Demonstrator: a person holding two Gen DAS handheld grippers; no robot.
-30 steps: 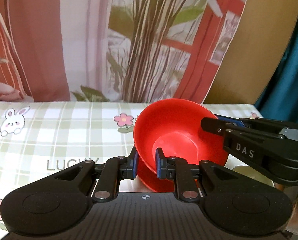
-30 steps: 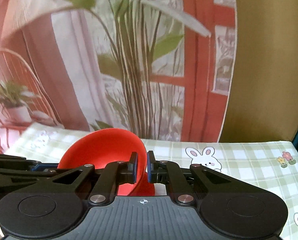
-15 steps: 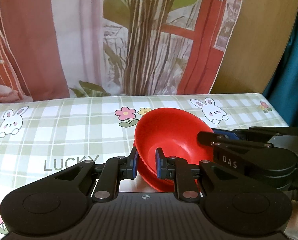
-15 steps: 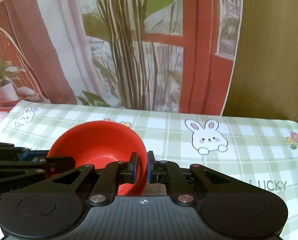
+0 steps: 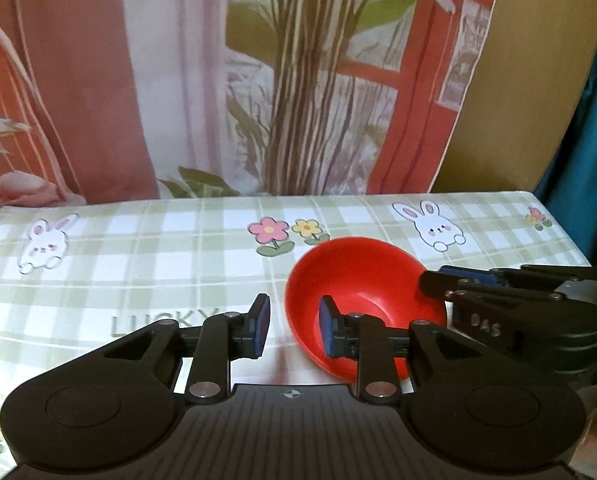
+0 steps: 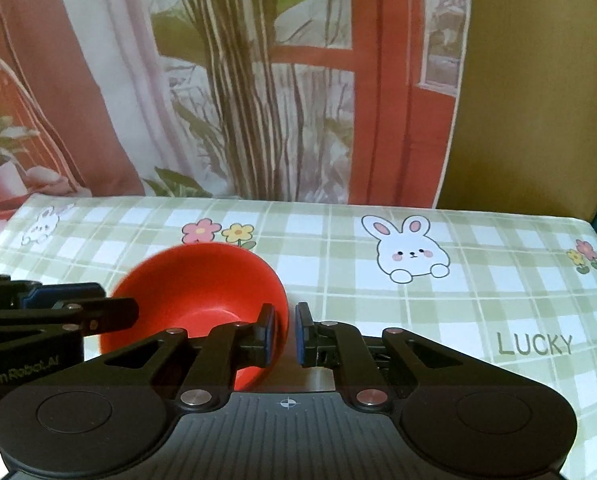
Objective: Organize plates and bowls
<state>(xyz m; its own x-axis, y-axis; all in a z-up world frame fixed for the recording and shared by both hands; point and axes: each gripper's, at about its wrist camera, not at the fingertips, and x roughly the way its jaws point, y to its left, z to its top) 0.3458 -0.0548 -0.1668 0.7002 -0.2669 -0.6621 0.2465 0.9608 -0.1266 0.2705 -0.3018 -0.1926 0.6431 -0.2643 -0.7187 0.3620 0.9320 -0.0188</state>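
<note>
Now the red bowl (image 5: 362, 292) sits lower right of centre on the checked cloth (image 5: 138, 272); left gripper (image 5: 292, 330) gapes across its near rim, right gripper (image 6: 284, 334) slackly open, holding nothing

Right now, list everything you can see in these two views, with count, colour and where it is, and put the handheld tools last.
Red round plastic bowl: one, red, upright on the tablecloth between the two tools.
Green and white checked tablecloth: one, printed with bunnies, flowers and the word LUCKY, covering the table.
Printed backdrop curtain: one, pink, white and red with plant stems, hanging behind the table.
Tan wall panel: one, to the right of the backdrop.
Teal curtain: one, at the far right edge.
Left tool: one, black with blue pads, jaws open astride the bowl's near rim.
Right tool: one, black with blue pads, jaws slightly apart astride the bowl's right rim.
</note>
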